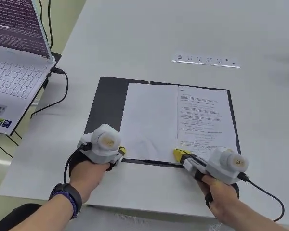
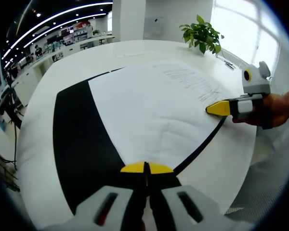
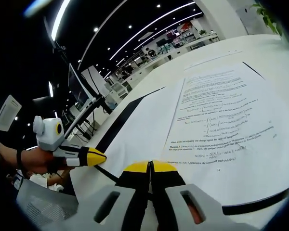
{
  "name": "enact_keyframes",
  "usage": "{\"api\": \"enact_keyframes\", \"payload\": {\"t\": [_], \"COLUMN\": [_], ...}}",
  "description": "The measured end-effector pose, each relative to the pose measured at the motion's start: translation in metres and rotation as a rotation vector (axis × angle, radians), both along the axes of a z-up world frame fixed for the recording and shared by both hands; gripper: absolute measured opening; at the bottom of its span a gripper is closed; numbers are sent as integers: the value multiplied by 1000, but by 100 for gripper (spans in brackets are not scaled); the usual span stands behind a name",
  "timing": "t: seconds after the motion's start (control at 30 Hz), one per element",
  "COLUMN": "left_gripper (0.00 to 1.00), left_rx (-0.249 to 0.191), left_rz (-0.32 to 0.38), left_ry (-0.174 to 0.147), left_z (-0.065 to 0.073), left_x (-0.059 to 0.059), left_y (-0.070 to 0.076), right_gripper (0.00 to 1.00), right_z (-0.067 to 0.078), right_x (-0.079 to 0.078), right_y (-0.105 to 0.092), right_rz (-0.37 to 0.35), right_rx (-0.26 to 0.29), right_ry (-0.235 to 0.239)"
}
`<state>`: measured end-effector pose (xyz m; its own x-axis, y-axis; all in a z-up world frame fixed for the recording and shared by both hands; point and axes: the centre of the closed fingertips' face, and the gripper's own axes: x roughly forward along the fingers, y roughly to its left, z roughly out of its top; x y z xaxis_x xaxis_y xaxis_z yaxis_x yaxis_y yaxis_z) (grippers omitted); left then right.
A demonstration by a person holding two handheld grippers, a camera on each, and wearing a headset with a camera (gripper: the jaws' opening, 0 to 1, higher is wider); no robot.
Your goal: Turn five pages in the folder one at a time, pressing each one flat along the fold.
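Observation:
A black folder (image 1: 103, 103) lies open on the white table. Its left side holds a blank white page (image 1: 149, 120), its right side a printed page (image 1: 203, 118). My left gripper (image 1: 121, 152) is shut, its yellow tips (image 2: 147, 167) at the blank page's near left corner on the folder's near edge. At the bottom of the fold between the two pages sits my right gripper (image 1: 177, 154), also shut, with its tips (image 3: 151, 167) on the paper. I see nothing held between either pair of jaws. Each gripper also appears in the other's view, the right gripper (image 2: 221, 108) and the left gripper (image 3: 94, 156).
An open laptop (image 1: 14, 57) stands at the far left with cables (image 1: 62, 94) trailing toward the folder. A socket strip (image 1: 205, 60) is set into the table behind the folder. A potted plant (image 2: 200, 33) stands at the table's far side.

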<state>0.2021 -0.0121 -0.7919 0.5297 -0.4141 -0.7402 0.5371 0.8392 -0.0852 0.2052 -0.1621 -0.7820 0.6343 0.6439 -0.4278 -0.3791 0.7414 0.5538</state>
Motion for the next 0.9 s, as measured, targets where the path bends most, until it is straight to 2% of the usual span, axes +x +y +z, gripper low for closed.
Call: {"api": "enact_keyframes", "payload": {"t": [0.4, 0.9], "left_gripper": [0, 0], "left_rx": [8, 21], "left_rz": [-11, -8], "left_ry": [-6, -1], "left_z": [1, 1], "left_x": [-1, -2], "left_y": [0, 0], "right_gripper": [0, 0], "right_z": [0, 0], "right_x": [-15, -21], "right_y": [0, -1], "right_rz": [11, 3], "right_rx": [-1, 3], "right_ry": [13, 38]}}
